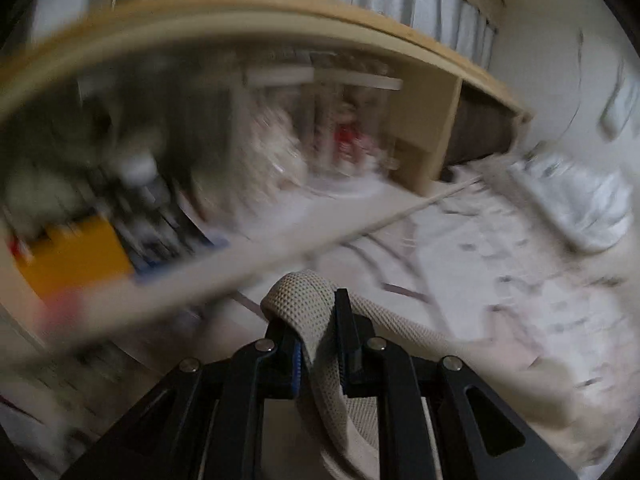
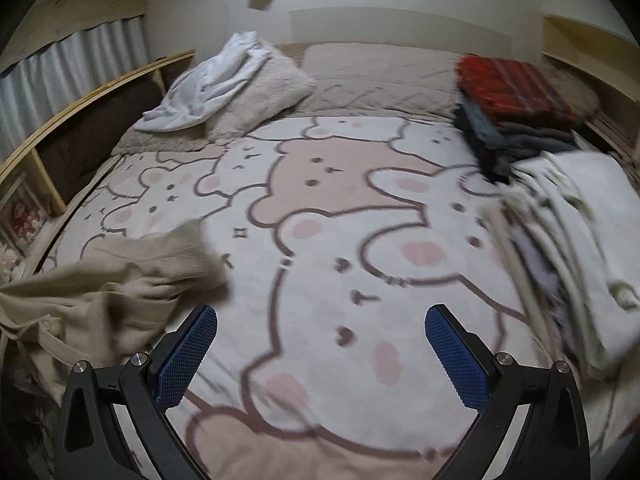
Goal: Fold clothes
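Your left gripper (image 1: 316, 320) was clamped on a beige garment (image 2: 108, 276). Your right gripper (image 2: 320, 344) was spread wide, empty, above the blanket (image 2: 320, 240).

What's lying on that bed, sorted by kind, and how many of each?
Stacks of folded clothes: 2, a dark stack with a red plaid top and a pale stack
Loose garments: 2, a beige waffle-knit garment and a white crumpled garment
Pillows: 1, the fluffy pillow
Blankets: 1, the bear-print blanket
Total: 6
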A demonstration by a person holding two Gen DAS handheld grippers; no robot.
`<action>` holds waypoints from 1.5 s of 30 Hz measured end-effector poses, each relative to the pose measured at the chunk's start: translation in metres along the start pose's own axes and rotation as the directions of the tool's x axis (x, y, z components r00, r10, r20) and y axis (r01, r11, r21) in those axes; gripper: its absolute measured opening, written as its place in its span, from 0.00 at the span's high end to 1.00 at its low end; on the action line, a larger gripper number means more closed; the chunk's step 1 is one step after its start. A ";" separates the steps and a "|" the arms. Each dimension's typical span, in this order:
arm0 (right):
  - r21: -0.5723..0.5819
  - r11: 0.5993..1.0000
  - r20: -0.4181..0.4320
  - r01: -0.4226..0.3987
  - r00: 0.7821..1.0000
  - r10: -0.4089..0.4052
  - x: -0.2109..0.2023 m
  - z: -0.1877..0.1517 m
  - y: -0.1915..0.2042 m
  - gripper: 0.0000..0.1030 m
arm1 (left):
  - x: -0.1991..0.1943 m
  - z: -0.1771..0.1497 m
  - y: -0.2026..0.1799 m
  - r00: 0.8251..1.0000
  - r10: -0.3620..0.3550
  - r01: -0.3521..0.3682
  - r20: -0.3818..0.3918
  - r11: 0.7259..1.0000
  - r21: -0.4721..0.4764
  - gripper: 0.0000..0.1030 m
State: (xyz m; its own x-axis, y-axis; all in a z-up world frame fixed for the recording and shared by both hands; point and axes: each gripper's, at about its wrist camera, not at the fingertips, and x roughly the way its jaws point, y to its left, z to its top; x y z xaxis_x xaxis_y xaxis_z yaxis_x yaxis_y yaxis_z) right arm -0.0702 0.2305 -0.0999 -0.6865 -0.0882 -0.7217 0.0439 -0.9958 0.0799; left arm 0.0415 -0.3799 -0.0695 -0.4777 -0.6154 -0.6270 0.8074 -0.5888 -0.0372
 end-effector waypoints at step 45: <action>-0.121 0.568 -0.403 -0.814 0.563 0.722 0.079 -0.073 0.232 0.94 | -0.136 -0.136 -0.151 0.666 -0.542 0.669 -0.512 0.738 0.090 0.31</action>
State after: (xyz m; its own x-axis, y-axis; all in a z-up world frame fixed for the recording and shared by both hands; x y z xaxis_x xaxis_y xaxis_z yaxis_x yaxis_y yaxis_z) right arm -0.0615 -0.0093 -0.1882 -0.0623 -0.7777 -0.6256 0.6715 -0.4964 0.5502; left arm 0.0314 -0.1362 -0.0849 -0.5788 0.1773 -0.7959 0.2449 -0.8932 -0.3771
